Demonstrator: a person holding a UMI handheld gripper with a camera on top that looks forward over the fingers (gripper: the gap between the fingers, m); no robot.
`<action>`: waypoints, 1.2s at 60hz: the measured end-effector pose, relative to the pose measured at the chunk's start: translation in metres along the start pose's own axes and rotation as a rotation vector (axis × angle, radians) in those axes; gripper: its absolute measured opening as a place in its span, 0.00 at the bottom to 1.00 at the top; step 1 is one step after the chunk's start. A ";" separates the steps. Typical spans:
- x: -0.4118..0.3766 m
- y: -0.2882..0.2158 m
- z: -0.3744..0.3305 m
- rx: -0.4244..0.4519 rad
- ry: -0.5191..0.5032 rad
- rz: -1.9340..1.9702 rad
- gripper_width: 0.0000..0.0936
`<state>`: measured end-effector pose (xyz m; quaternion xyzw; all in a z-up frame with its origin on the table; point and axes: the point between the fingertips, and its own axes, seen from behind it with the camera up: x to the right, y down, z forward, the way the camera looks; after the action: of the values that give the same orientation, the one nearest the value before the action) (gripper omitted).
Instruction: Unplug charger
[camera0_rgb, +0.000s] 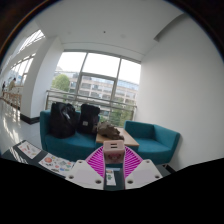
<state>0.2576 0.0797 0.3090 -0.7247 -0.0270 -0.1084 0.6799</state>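
Observation:
A small pale boxy charger (113, 151) with two dark dots on its face sits between my fingertips. My gripper (113, 147) is shut on it; the magenta pads (97, 161) press on it from both sides. The charger is held up in the air, with the room beyond it. No cable or socket shows.
Beyond the fingers stand a teal sofa (50, 135) with two black bags (63, 120), a low wooden table (120, 134) and a teal armchair (155, 140). Large windows (95, 78) fill the back wall. Printed sheets (35, 154) lie on a surface to the left.

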 end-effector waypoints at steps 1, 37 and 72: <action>0.007 0.015 0.002 -0.033 0.005 0.008 0.22; 0.036 0.313 0.012 -0.551 0.018 0.209 0.31; -0.014 0.018 -0.081 -0.098 -0.021 0.223 0.82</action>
<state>0.2374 -0.0003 0.2926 -0.7568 0.0519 -0.0257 0.6510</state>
